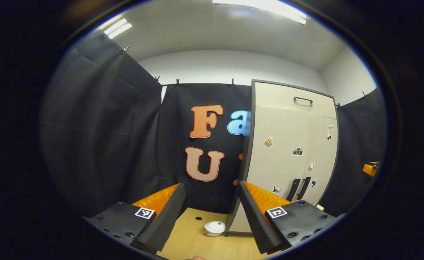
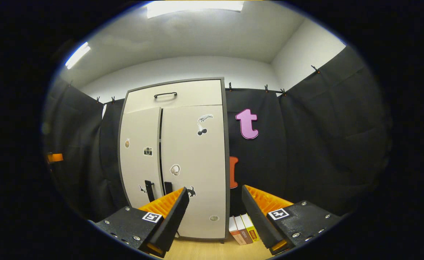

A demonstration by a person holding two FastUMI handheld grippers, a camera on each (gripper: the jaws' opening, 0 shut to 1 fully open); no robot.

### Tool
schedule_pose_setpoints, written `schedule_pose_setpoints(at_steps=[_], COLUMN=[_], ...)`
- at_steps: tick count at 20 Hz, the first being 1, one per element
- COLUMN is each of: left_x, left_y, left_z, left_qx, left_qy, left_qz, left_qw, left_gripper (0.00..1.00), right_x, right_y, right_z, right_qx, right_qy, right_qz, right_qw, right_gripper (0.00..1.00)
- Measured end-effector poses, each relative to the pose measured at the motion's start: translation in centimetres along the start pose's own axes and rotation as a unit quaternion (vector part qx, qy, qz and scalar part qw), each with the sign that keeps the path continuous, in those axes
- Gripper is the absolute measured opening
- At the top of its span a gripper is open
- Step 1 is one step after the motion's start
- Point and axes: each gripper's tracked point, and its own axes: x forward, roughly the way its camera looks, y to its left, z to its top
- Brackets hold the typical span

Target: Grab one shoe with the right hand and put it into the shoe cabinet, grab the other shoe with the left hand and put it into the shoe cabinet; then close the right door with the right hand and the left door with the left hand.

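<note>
The shoe cabinet [image 1: 291, 137] is a tall pale unit with a dark frame, stickers on its two doors and a drawer on top. Both doors are closed, and their two dark handles [image 1: 298, 188] meet low at the middle seam. It stands to the right in the left gripper view, ahead of my left gripper [image 1: 211, 187], which is open and holds nothing. In the right gripper view the cabinet [image 2: 183, 144] is straight ahead and slightly left. My right gripper [image 2: 214, 189] is open and holds nothing, its left finger [image 2: 168, 209] overlapping the right door's lower part.
A small white round object [image 1: 214, 228] lies on the wooden floor [image 1: 197, 238] by the cabinet's left foot. Three books [image 2: 242, 224] stand upright against the cabinet's right side. Black cloth walls close the booth on all sides.
</note>
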Motion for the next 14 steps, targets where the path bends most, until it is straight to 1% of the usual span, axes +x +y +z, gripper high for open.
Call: schedule_pose_setpoints(at_steps=[2,3,4,13,14], left_x=[-0.1,-0.1,0.1,1.2,1.4], left_y=[0.7,0.8,0.8,0.6,0.6], left_z=[0.4,0.6,0.8,1.2,1.0], left_qx=[0.001,0.001,0.002,-0.012,-0.009], left_qy=[-0.005,-0.008,-0.009,-0.014,-0.014], left_qz=[0.010,0.012,0.013,0.009,0.009], left_qw=[1.000,1.000,1.000,1.000,1.000], left_gripper=[0.94,0.96,0.94,0.94,0.96], right_x=[0.6,0.6,0.7,1.3,1.2], right_y=[0.2,0.6,0.8,1.4,1.4], right_z=[-0.1,-0.2,-0.2,0.0,0.2], right_qx=[-0.004,-0.006,-0.007,-0.013,-0.013], right_qy=[0.001,0.001,0.001,-0.002,-0.003], right_qz=[0.001,0.006,0.009,0.012,0.011], right_qw=[1.000,1.000,1.000,1.000,1.000], right_gripper=[0.91,0.91,0.91,0.91,0.91])
